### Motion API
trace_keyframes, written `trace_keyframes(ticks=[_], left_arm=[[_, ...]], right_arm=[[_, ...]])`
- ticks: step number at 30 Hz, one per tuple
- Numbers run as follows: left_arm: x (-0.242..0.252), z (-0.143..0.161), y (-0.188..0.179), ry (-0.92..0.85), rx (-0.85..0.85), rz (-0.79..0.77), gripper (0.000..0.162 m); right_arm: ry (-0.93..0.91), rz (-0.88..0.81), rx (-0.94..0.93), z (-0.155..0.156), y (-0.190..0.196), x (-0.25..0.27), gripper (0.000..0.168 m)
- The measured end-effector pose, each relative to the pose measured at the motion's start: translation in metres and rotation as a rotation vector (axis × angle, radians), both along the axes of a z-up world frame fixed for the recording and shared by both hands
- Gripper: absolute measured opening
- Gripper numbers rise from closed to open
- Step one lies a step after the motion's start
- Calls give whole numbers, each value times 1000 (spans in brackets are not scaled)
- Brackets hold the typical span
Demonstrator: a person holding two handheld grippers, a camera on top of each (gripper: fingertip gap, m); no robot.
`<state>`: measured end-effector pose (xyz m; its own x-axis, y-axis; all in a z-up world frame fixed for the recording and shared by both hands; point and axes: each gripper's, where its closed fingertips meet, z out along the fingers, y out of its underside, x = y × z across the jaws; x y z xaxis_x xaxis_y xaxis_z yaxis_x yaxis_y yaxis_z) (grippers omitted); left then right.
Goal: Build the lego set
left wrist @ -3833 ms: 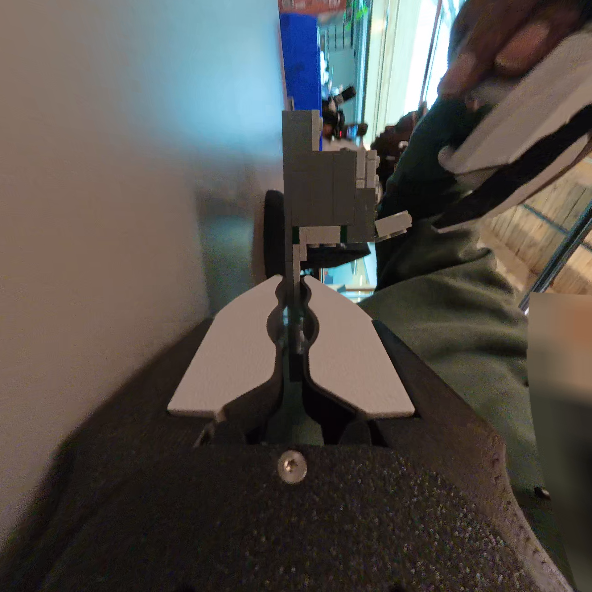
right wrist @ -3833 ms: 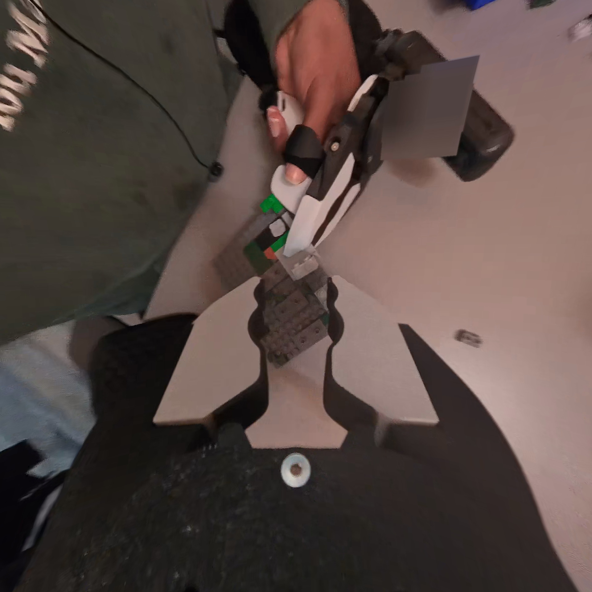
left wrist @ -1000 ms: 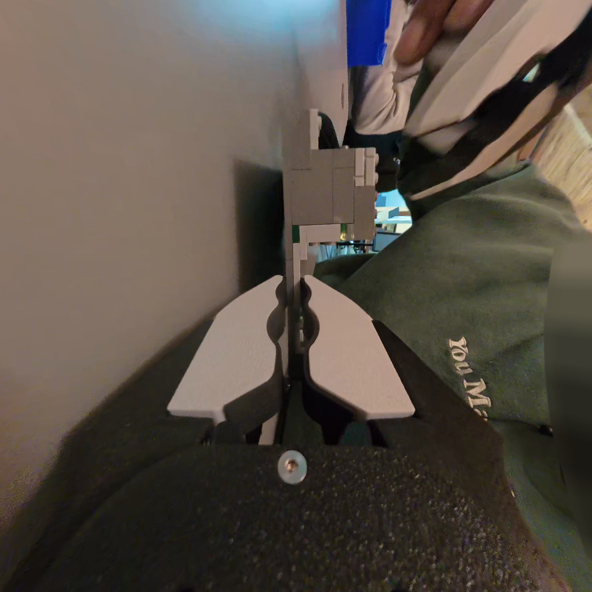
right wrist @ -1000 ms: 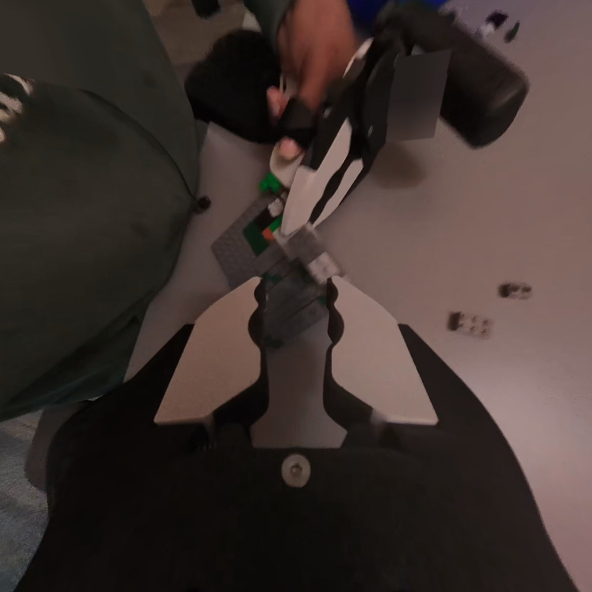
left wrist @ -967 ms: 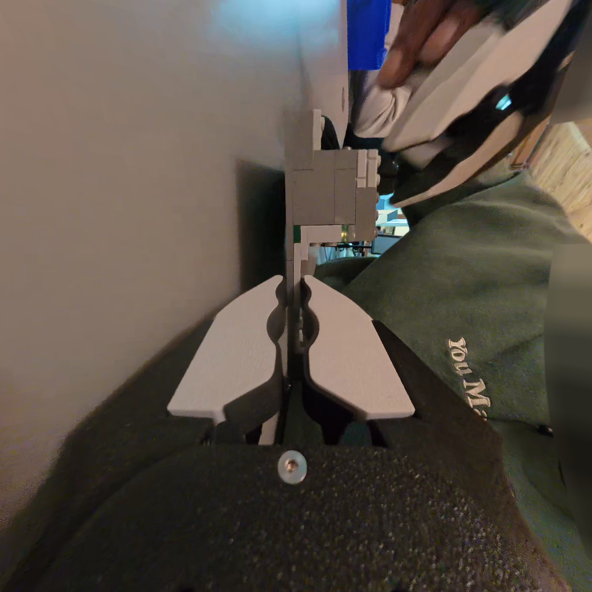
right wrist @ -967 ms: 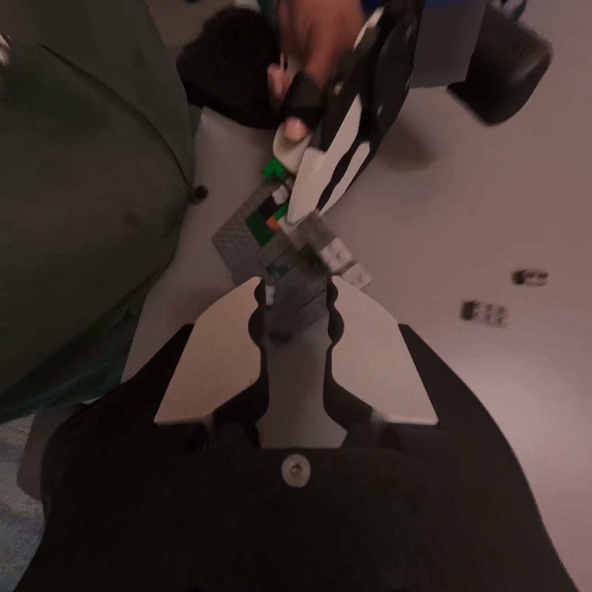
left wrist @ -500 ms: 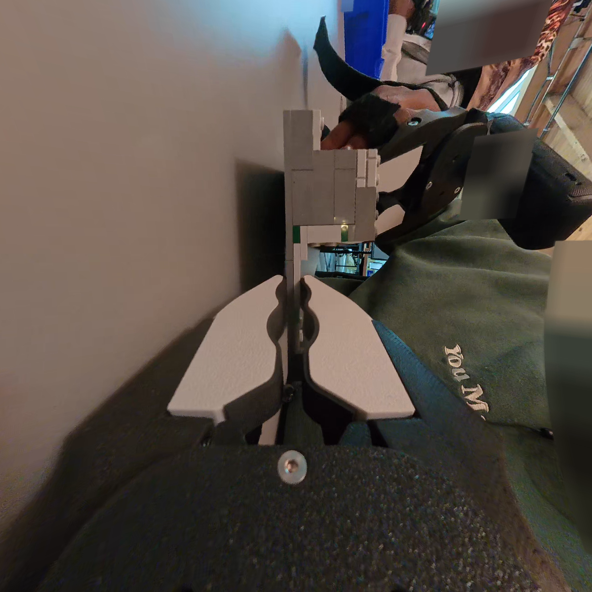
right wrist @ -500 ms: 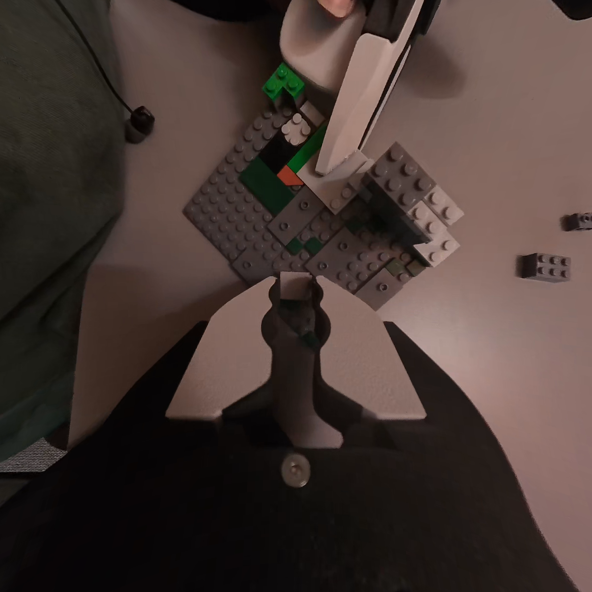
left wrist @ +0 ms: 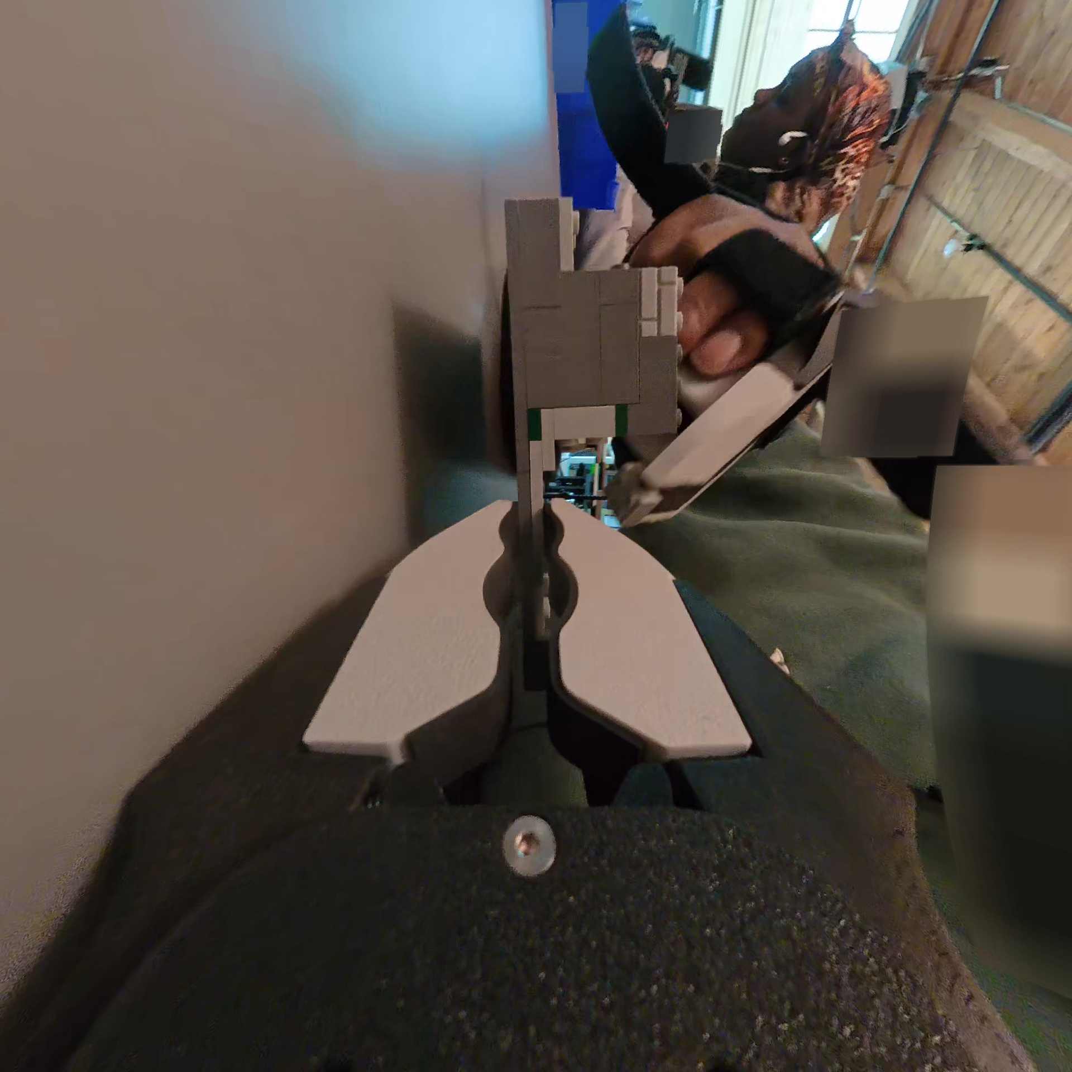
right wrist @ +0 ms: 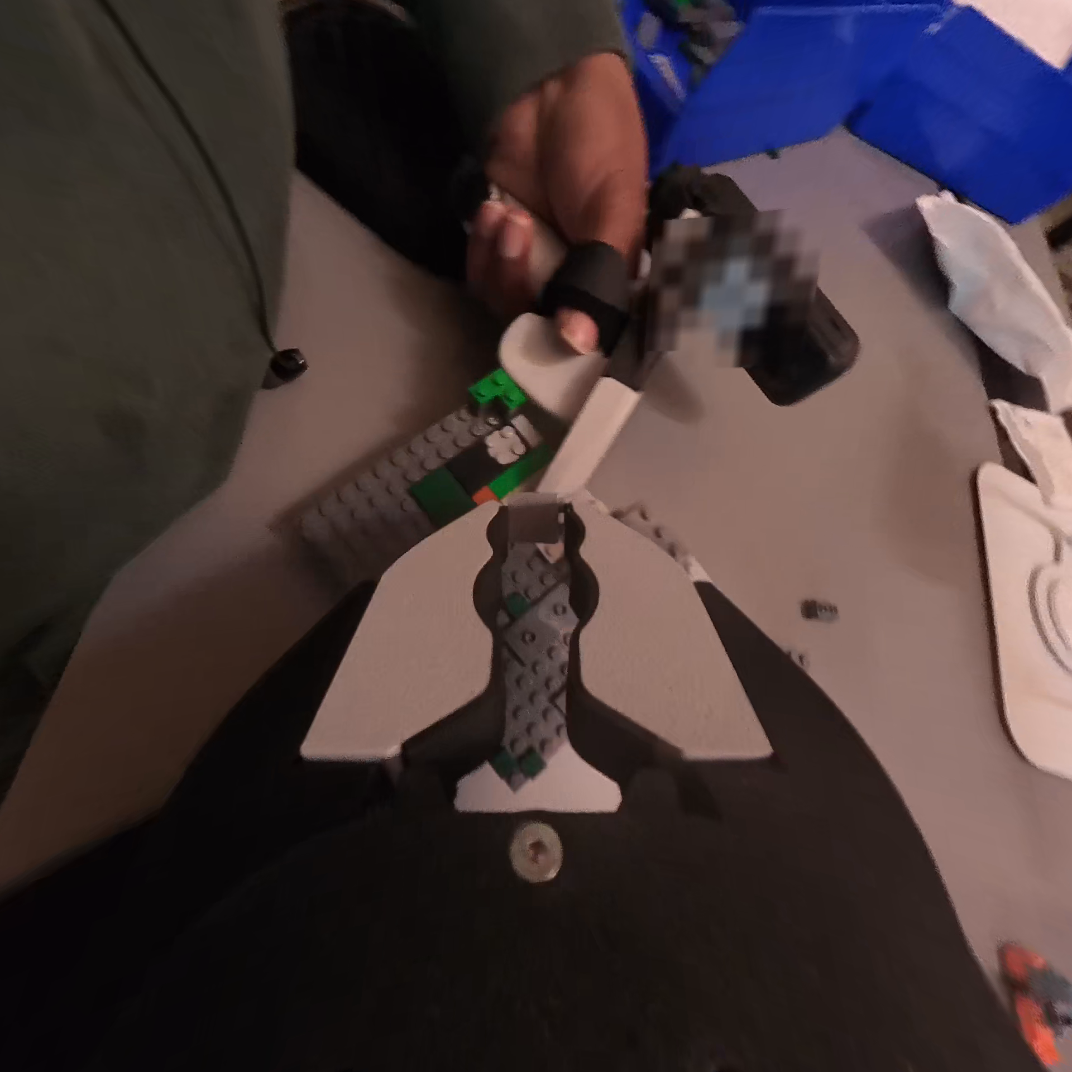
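While left gripper [left wrist: 531, 510] clamps the baseplate [left wrist: 571, 342] edge-on (vertical), right gripper [right wrist: 536, 513] pinches a brick [right wrist: 531, 522].

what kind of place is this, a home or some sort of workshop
Probably a workshop or lab: bare wooden wall boards with metal rods, a blue bin of parts, and a plain work table with loose bricks.

The big table [right wrist: 783, 522] is plain and light grey. On it lie the flat grey lego build [right wrist: 400, 481], a tiny dark brick [right wrist: 819, 609], a blue box [right wrist: 870, 87], white paper bags [right wrist: 998, 301], a pale flat board [right wrist: 1021, 609] and an orange piece [right wrist: 1029, 995].
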<state>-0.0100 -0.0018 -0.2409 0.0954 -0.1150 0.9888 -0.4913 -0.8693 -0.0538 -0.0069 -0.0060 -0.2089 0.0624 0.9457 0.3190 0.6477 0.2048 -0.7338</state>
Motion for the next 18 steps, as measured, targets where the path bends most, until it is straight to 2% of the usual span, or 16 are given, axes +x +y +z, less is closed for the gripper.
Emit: trace_keyframes(ticks=[4, 9, 11, 14, 18], left_arm=[[0, 6, -1, -38, -44, 39, 8], [-2, 10, 8, -67, -56, 129, 7], [-3, 13, 18, -76, -54, 196, 7], [-5, 15, 35, -78, -8, 317, 6], [-6, 19, 55, -87, 36, 461, 6]], right_arm=[[-117, 95, 64, -19, -6, -9, 18], [-106, 63, -47, -12, -2, -5, 30], [-70, -27, -109, -5, 6, -2, 30], [-54, -289, -257, -8, 25, 10, 31], [117, -578, -500, -3, 39, 9, 31]])
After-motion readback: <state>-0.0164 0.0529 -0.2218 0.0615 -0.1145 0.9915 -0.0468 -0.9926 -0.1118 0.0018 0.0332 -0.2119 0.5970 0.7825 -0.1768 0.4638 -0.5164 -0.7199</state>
